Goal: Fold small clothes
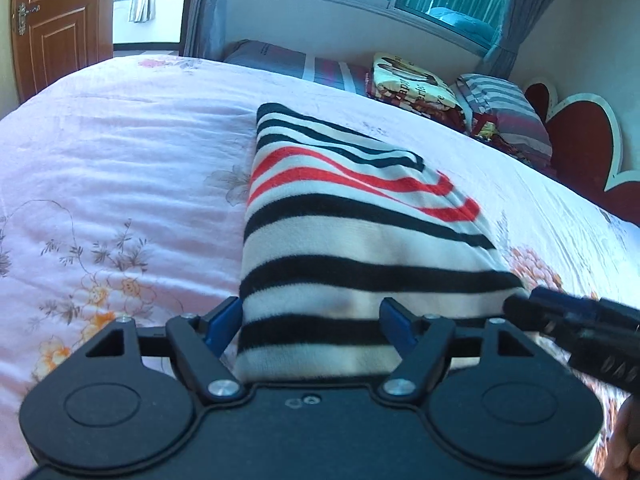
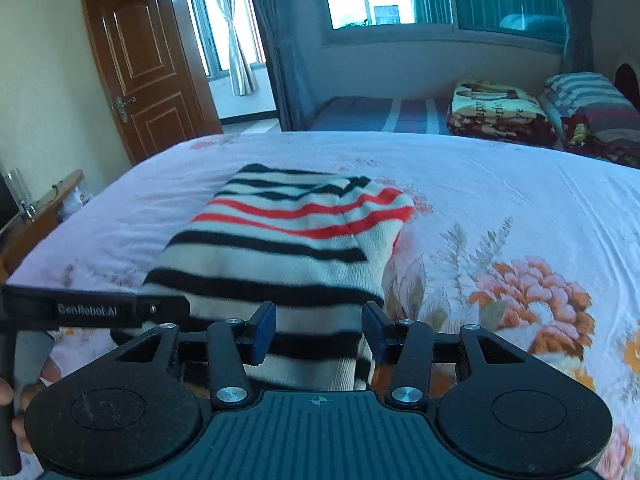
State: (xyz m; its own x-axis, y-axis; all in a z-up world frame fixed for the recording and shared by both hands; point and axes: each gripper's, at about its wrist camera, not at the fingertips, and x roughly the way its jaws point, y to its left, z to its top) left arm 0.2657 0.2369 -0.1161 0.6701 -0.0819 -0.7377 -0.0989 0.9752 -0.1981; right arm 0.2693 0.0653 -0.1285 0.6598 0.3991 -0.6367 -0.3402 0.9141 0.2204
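A folded knit sweater [image 1: 360, 216] with black, white and red stripes lies on the pink floral bedspread [image 1: 120, 168]. Its near edge rises up between the blue pads of my left gripper [image 1: 310, 326], whose jaws stand wide and do not squeeze it; the cloth runs on past the right pad. In the left wrist view my right gripper [image 1: 516, 306] comes in at the sweater's near right corner. In the right wrist view the sweater [image 2: 288, 232] stretches ahead, and my right gripper [image 2: 319, 332] is shut on its near hem. My left gripper [image 2: 180, 308] sits at the sweater's near left edge.
Folded blankets and striped pillows [image 1: 460, 96] line the far side of the bed, below a window. A red heart-shaped headboard [image 1: 580, 144] stands at the right. A wooden door [image 2: 148, 68] is at the back left. A person's fingers [image 2: 24, 396] hold the left handle.
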